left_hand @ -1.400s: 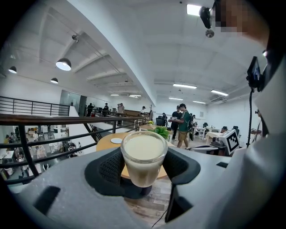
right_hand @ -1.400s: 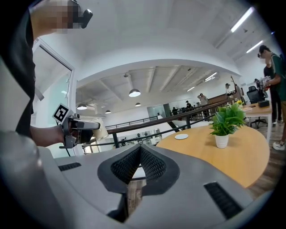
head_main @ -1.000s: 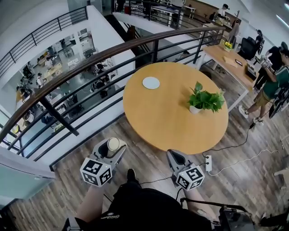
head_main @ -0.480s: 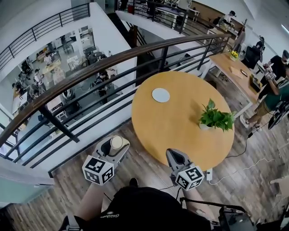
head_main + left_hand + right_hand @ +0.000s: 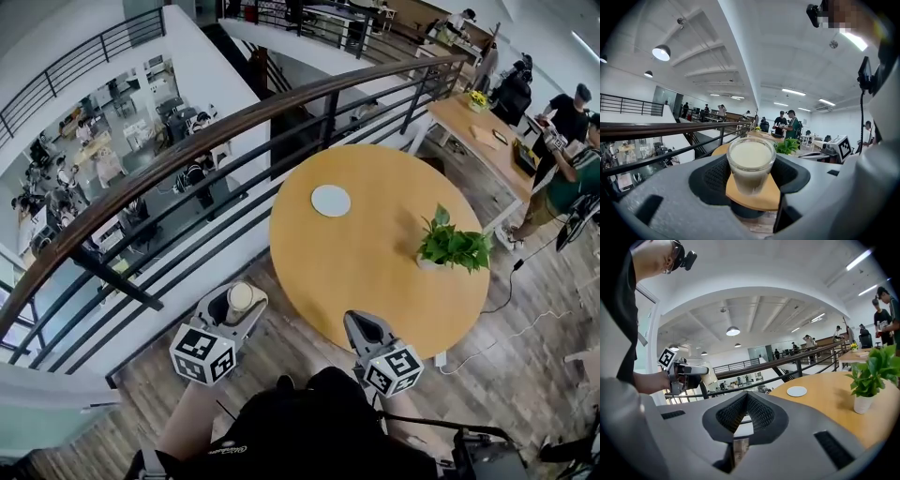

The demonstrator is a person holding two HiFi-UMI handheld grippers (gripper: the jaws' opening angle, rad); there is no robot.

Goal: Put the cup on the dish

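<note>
A clear glass cup [image 5: 241, 297] of milky liquid sits between the jaws of my left gripper [image 5: 235, 303], which is shut on it over the wood floor, left of the round wooden table [image 5: 375, 281]. In the left gripper view the cup [image 5: 751, 154] fills the gap of that gripper [image 5: 751, 165], pads against its sides. The white dish [image 5: 330, 201] lies on the table's far left part, also seen as the dish [image 5: 796, 391] in the right gripper view. My right gripper [image 5: 365, 325] hangs at the table's near edge; its jaws [image 5: 746, 397] meet with nothing between them.
A potted plant [image 5: 454, 246] stands on the table's right side. A dark railing [image 5: 234, 122] curves behind the table over a lower floor. A rectangular table [image 5: 483, 131] with people around it is at back right. A power strip [image 5: 441, 359] lies on the floor.
Both grippers have moved toward the round table, which now lies nearer in the head view. The cup stays in the left gripper; the right jaws stay closed.
</note>
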